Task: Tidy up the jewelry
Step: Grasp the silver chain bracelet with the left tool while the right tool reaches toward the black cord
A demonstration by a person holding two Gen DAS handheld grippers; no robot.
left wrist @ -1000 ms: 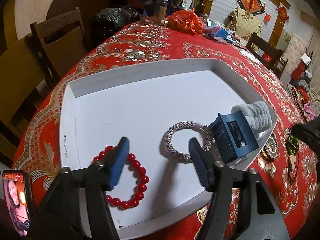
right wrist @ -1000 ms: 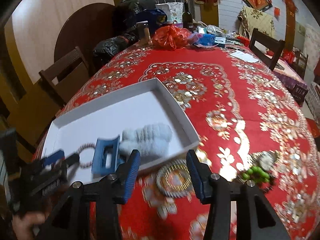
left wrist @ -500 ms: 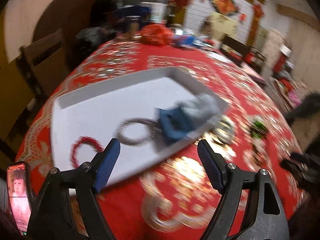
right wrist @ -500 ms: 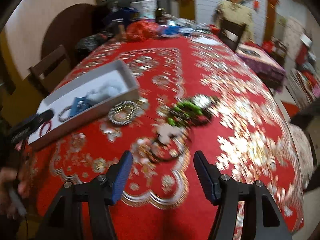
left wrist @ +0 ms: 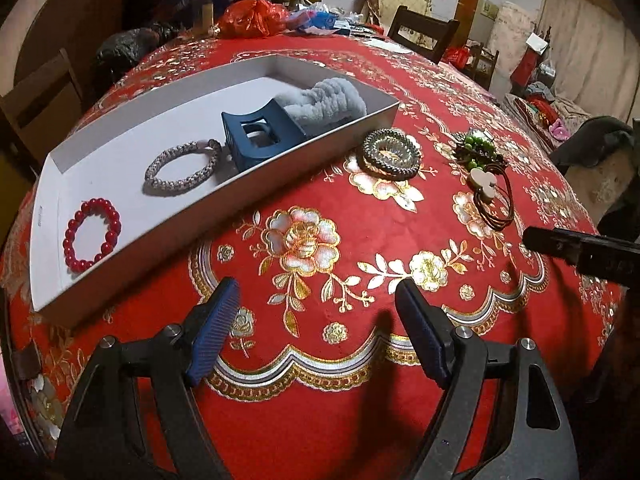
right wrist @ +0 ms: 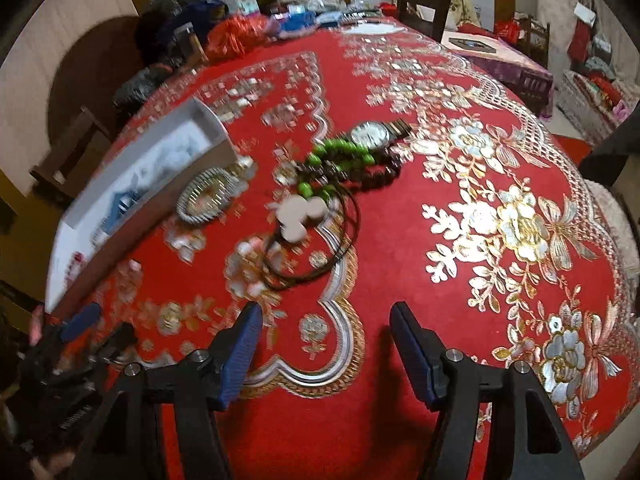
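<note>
A white tray [left wrist: 328,148] on the red tablecloth holds a red bead bracelet [left wrist: 92,234], a braided bracelet [left wrist: 182,168], a blue hair claw [left wrist: 262,138] and a grey scrunchie [left wrist: 326,104]. Outside it lie a coiled bead bracelet [left wrist: 390,154], green beads [left wrist: 478,150] and a brown cord necklace with a white pendant [left wrist: 486,184]. The right wrist view adds a watch [right wrist: 372,134] beside the green beads [right wrist: 340,156]. My left gripper [left wrist: 316,334] is open and empty, near the table's front edge. My right gripper [right wrist: 324,354] is open and empty, short of the cord necklace [right wrist: 298,220].
Bags, a jar and a bottle [left wrist: 248,12] clutter the table's far end. Wooden chairs stand at the left [left wrist: 40,96] and far side [left wrist: 424,32]. The tray [right wrist: 160,196] lies left of the loose jewelry in the right wrist view.
My left gripper pulled back out of the tray toward the front edge and opened wider. My right gripper swung right, from the tray's corner to face the loose jewelry.
</note>
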